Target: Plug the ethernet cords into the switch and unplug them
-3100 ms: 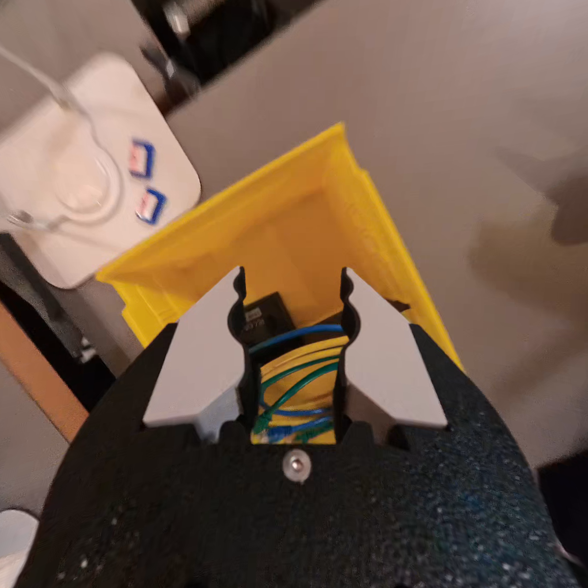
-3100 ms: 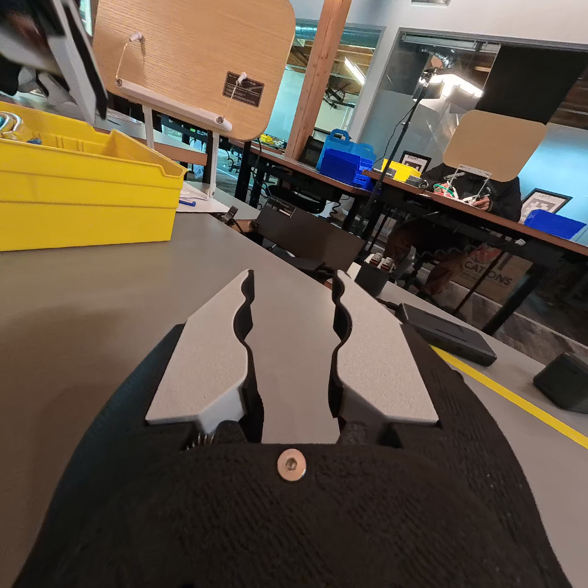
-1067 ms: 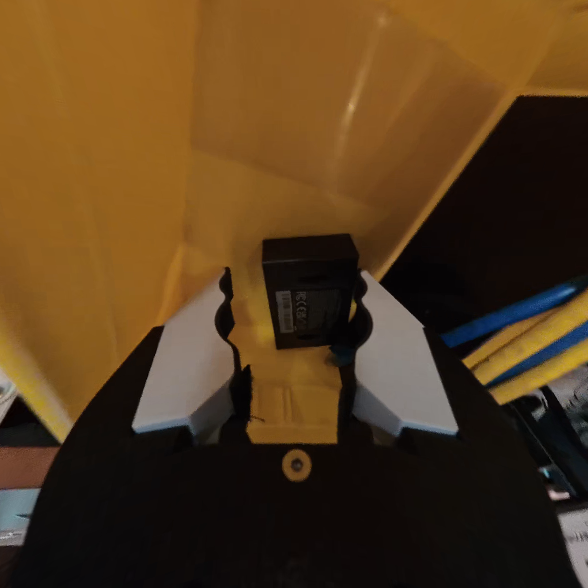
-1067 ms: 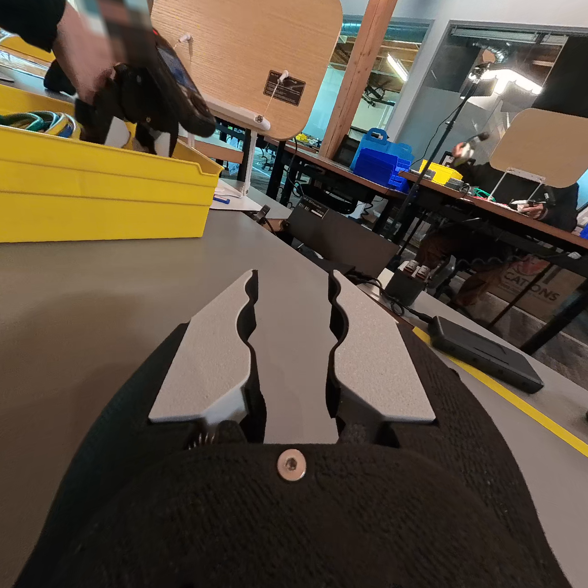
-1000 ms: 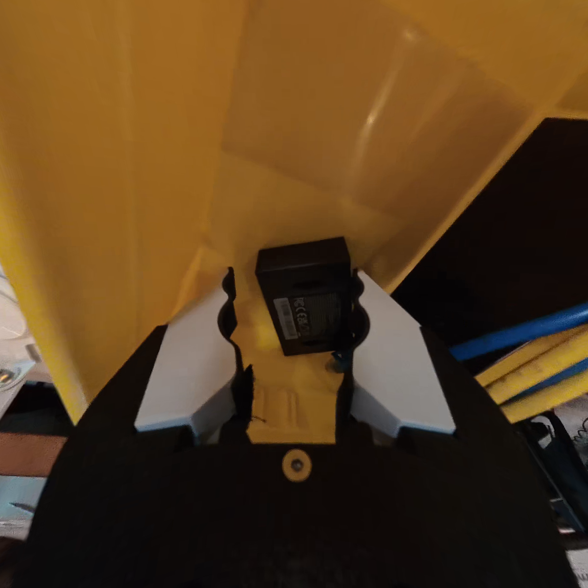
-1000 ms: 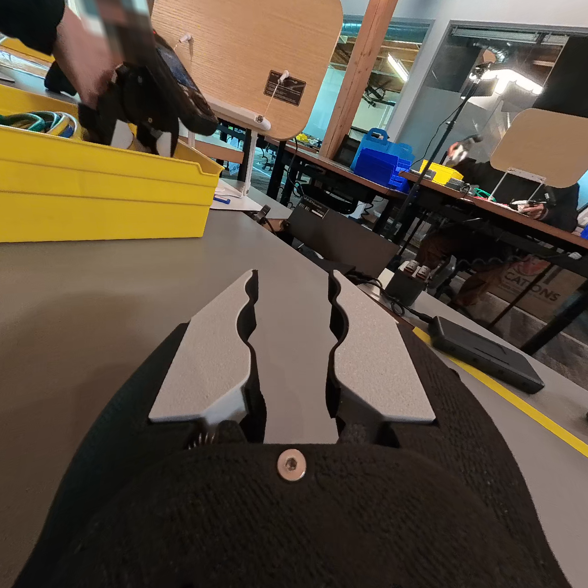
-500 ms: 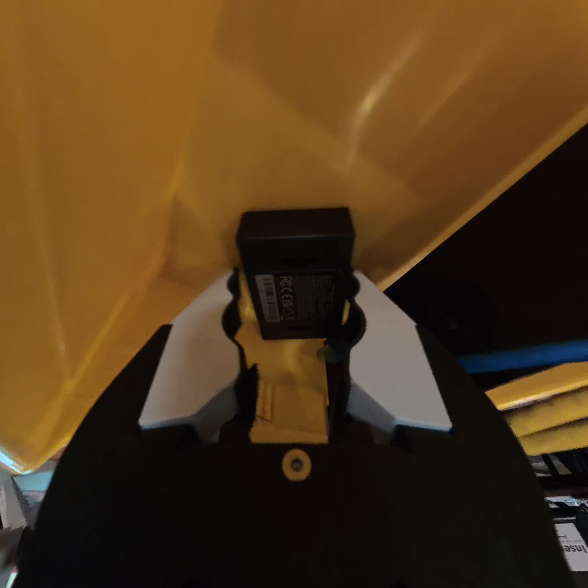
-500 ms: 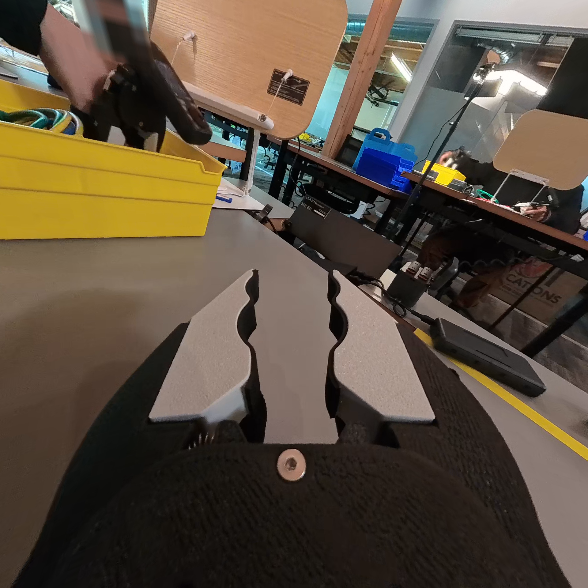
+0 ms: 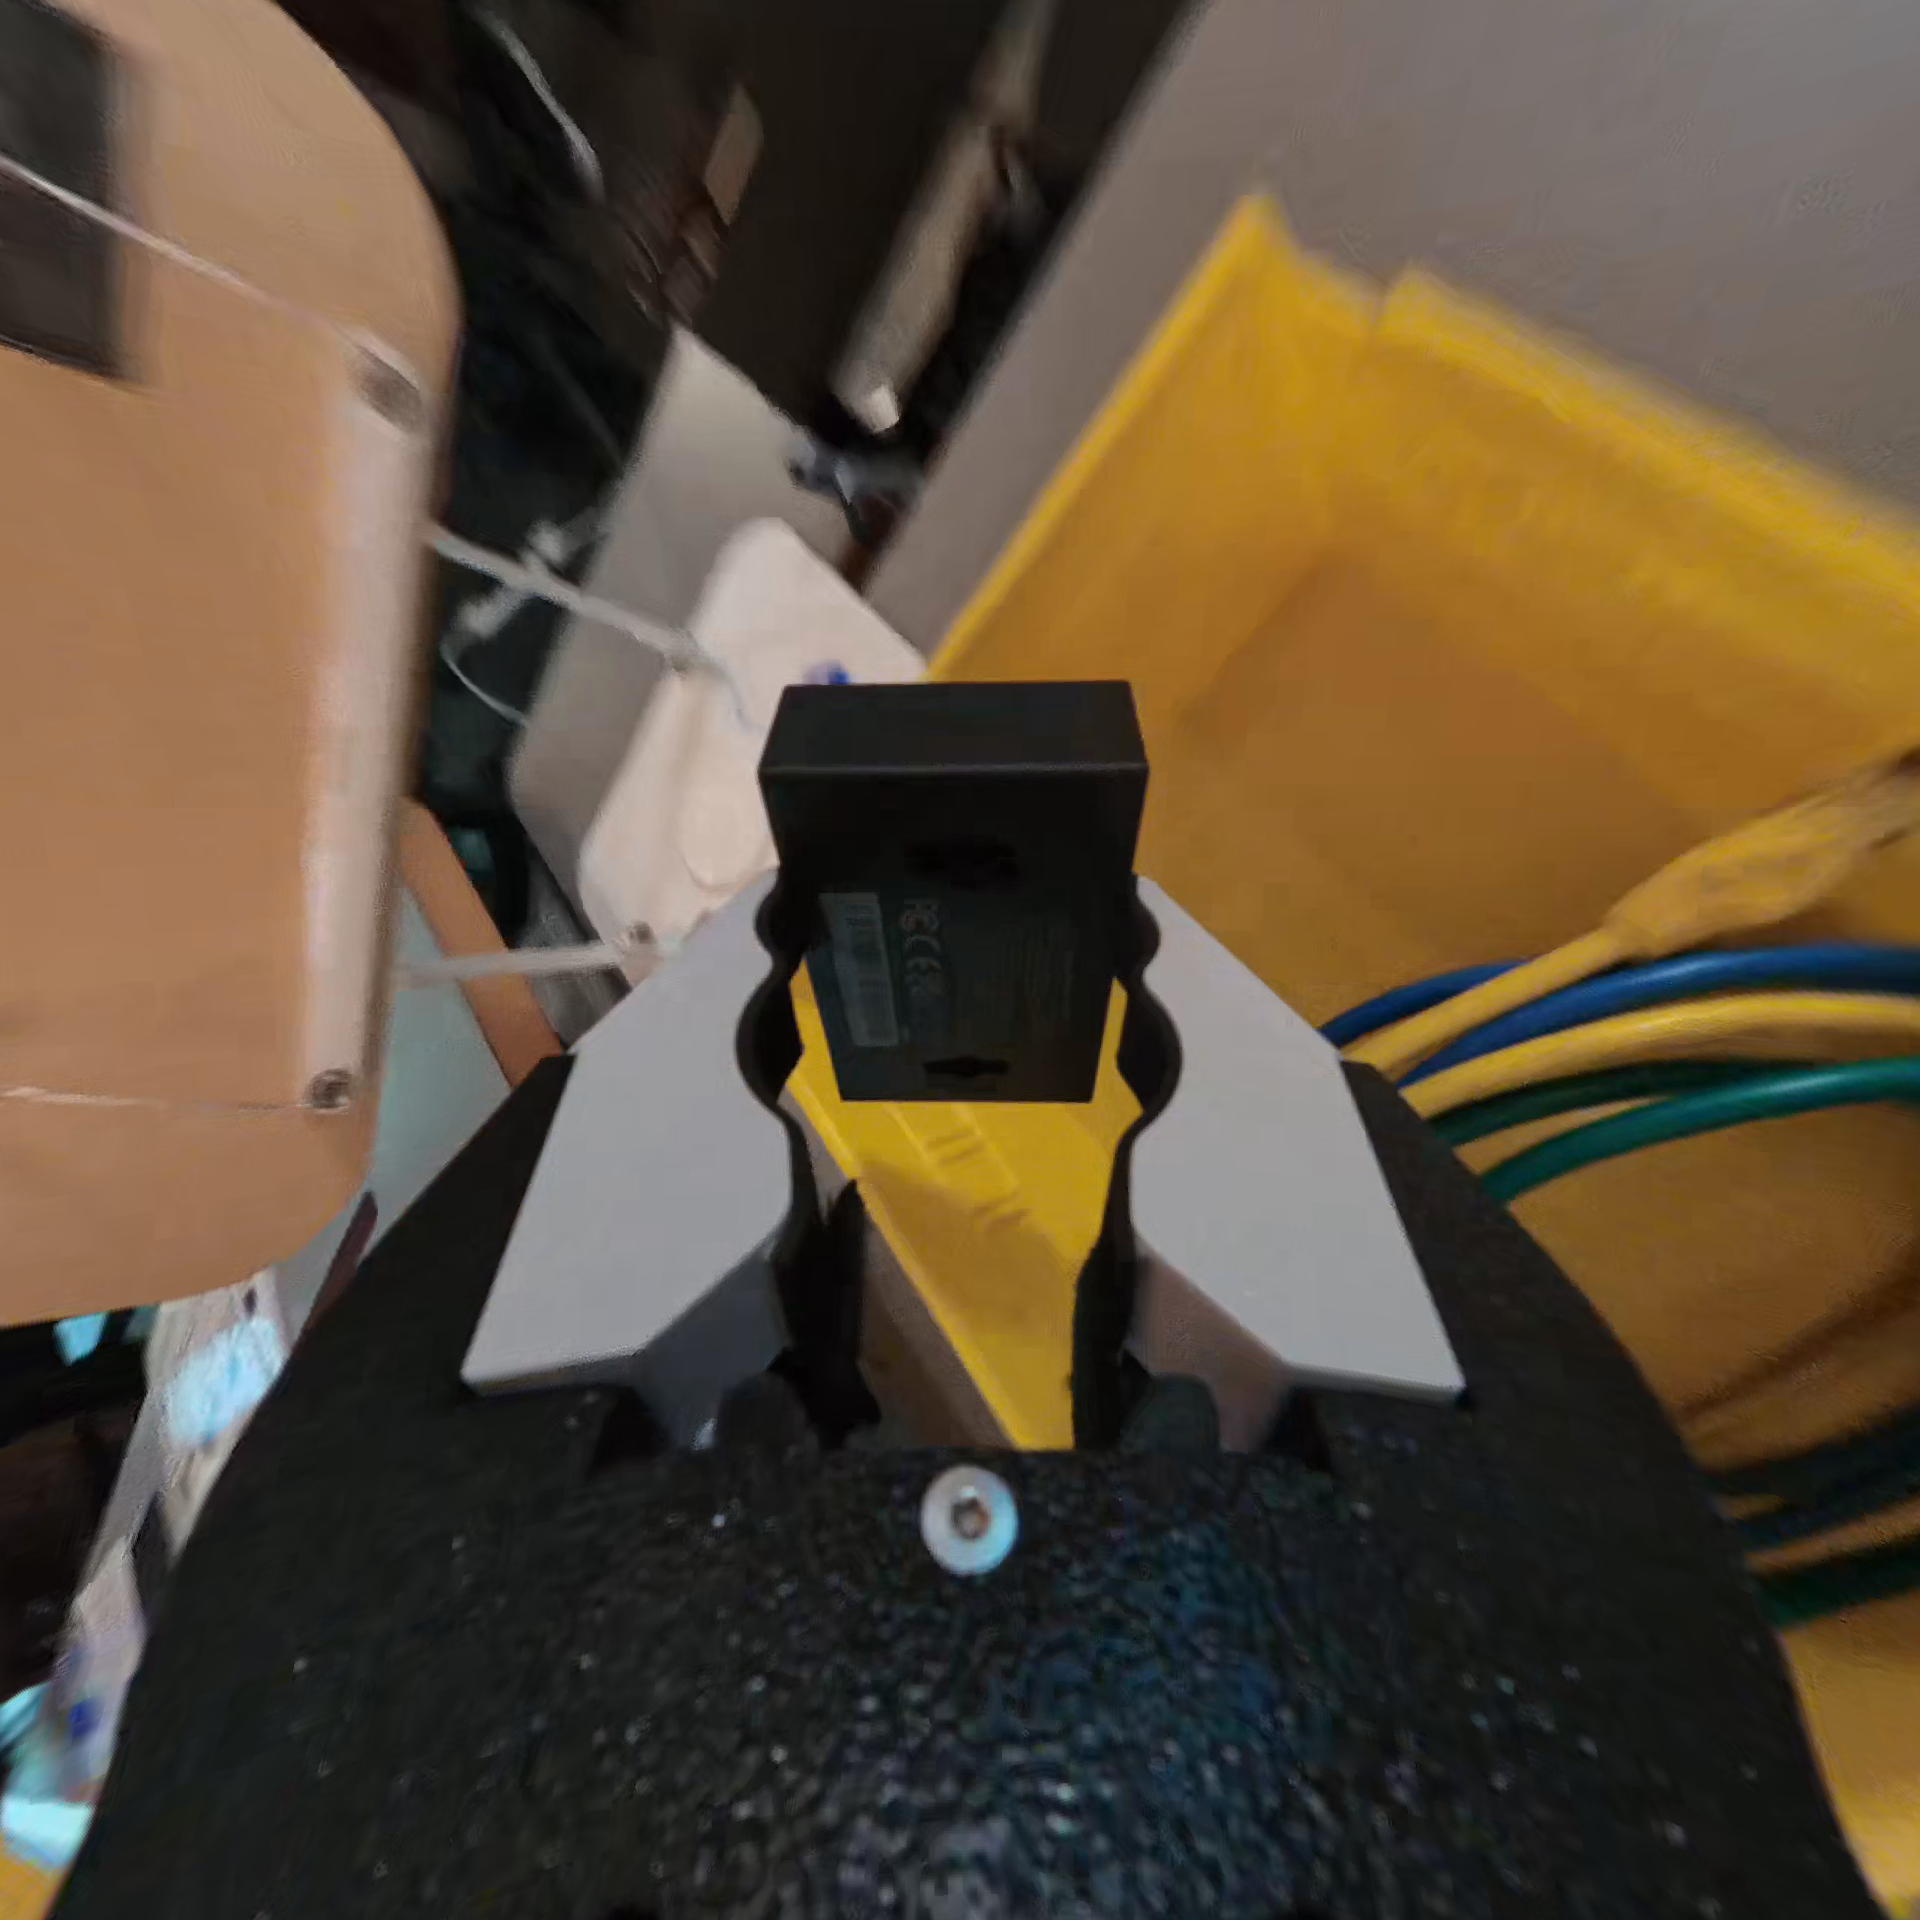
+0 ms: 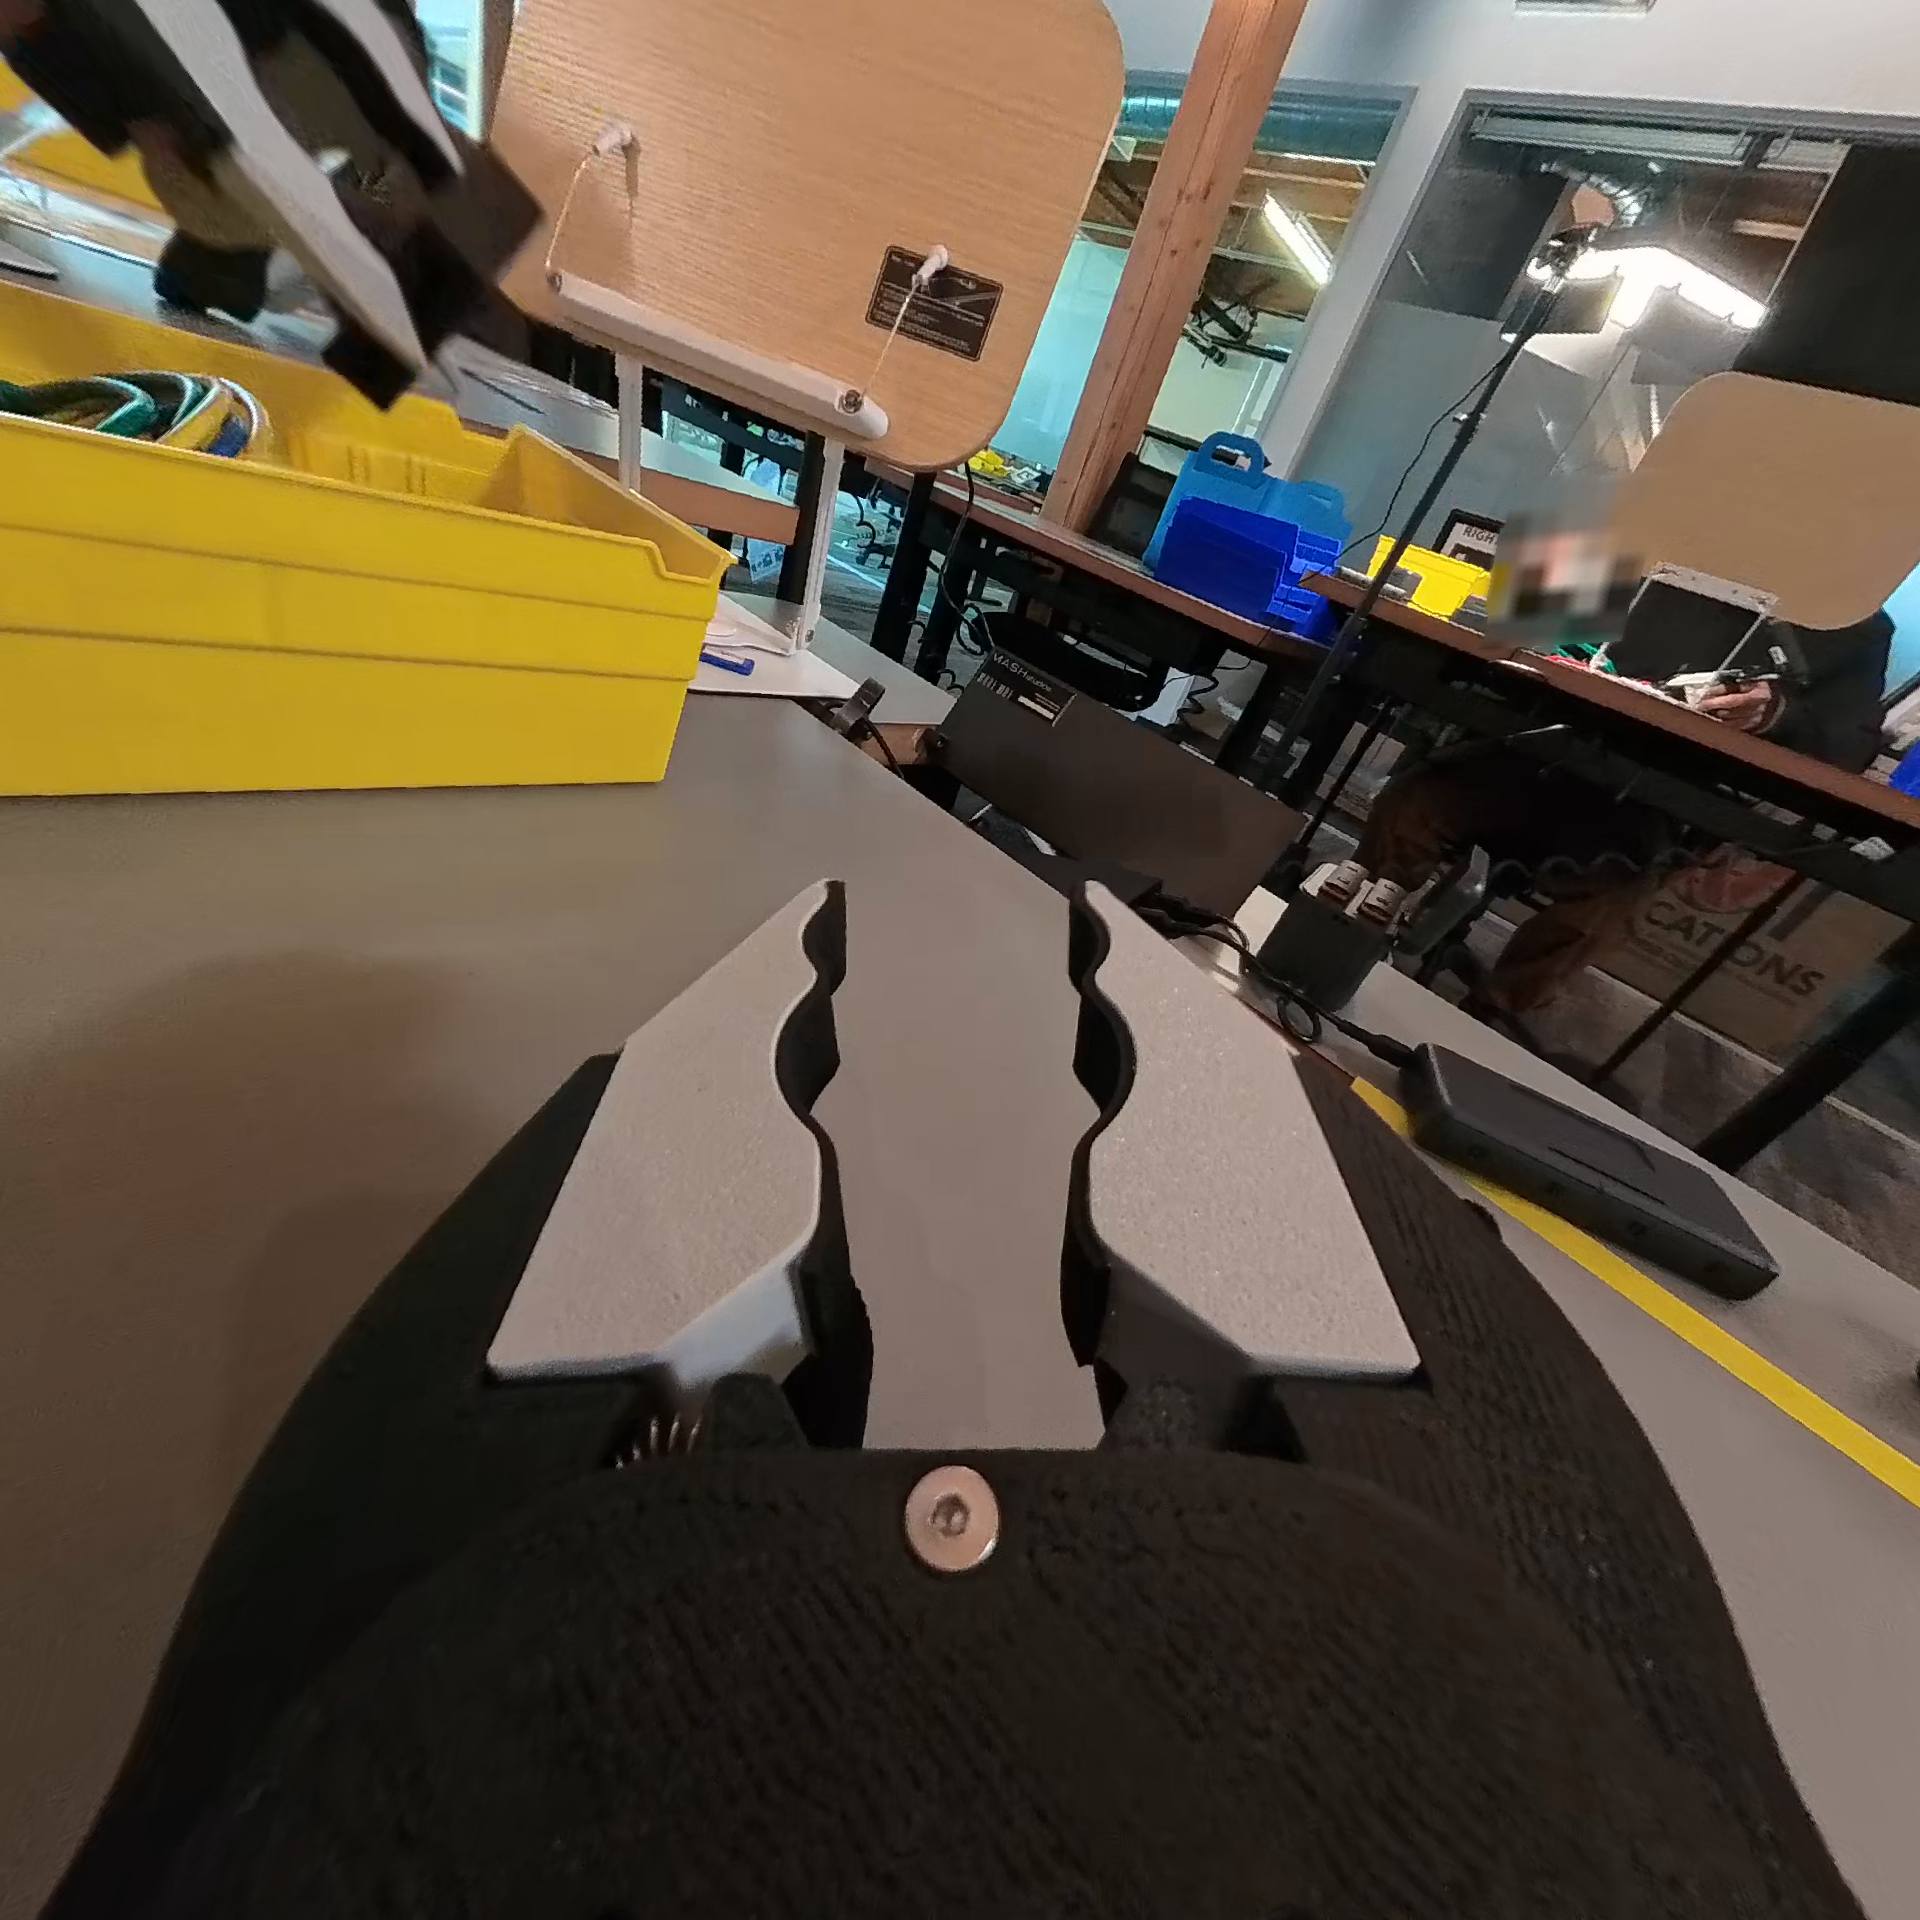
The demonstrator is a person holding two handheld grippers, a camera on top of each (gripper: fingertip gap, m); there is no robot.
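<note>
- left gripper (image 9: 951,935) clamps the switch (image 9: 956,894), lifted above yellow bin (image 9: 1455,582)
- right gripper (image 10: 956,914) open, empty, on bench (image 10: 312,935)
- ethernet cords (image 9: 1662,1039) in bin, none plugged yet

Left wrist view: switch (image 9: 951,894), black underside up, carries a pale printed label with small marks. The print is too blurred to make out.

Right wrist view:
- dark plaque (image 10: 933,301) with fine white print, fixed on the wooden board (image 10: 831,187)
- white lettered strip on the black case (image 10: 1101,790)
- big dark letters on a cardboard box (image 10: 1756,966) — partly hidden
- small framed sign (image 10: 1470,538) far back
</note>
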